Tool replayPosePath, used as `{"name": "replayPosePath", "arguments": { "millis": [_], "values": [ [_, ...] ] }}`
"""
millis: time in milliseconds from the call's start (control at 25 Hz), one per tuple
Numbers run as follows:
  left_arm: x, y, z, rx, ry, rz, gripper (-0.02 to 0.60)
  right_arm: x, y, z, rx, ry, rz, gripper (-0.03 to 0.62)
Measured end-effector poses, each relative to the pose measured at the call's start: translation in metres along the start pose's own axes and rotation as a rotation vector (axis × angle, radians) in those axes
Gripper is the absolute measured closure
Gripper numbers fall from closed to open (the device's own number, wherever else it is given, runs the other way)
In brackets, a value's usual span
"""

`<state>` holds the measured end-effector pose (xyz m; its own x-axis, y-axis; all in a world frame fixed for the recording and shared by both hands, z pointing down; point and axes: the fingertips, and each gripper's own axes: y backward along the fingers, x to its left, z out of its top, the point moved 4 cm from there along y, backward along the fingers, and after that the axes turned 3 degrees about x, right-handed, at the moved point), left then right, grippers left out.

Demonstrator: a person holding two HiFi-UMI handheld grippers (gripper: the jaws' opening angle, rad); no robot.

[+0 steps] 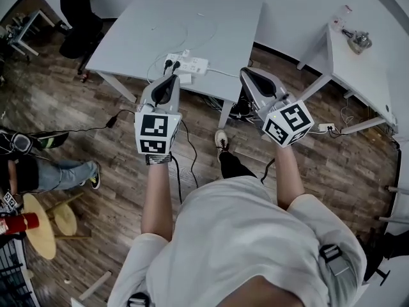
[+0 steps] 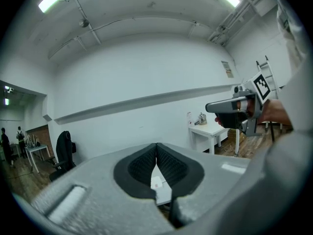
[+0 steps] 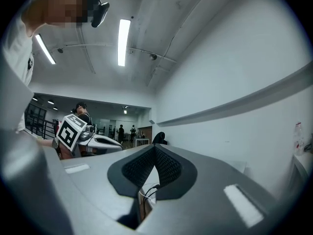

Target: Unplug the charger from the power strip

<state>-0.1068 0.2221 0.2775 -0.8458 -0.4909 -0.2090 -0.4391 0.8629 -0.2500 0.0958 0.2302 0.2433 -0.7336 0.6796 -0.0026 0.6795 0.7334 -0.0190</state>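
Grey table (image 1: 192, 18), round wooden stool (image 1: 39, 234)

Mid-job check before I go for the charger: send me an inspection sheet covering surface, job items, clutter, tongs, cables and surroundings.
Surface: grey table, strip near its front edge.
Job's things: white power strip with two dark plugs seated in its left end; cannot tell which is the charger.
Clutter: small white block beside the strip.
Grippers: left tongs shut, empty; right tongs shut, empty; neither on the strip.
Cables: white lead leaves the strip's right end; black cable lies on the floor.
Surroundings: wooden floor, white side table, black chair, seated person at left.
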Motion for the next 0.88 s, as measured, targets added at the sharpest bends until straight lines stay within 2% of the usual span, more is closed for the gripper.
{"name": "replayPosePath", "arguments": {
  "millis": [400,640,880],
  "values": [
    [0.058,-0.123,0.019,0.020,-0.002,0.029,0.577,-0.092,-0.109,0.009,-0.027,0.075,0.048,0.592],
    [0.087,-0.182,0.011,0.074,0.055,0.059,0.577,-0.142,-0.163,-0.009,0.023,0.038,0.079,0.592],
    [0.098,-0.223,-0.005,0.112,0.087,0.080,0.575,-0.175,-0.199,-0.038,0.089,-0.004,0.126,0.591]
  ]
}}
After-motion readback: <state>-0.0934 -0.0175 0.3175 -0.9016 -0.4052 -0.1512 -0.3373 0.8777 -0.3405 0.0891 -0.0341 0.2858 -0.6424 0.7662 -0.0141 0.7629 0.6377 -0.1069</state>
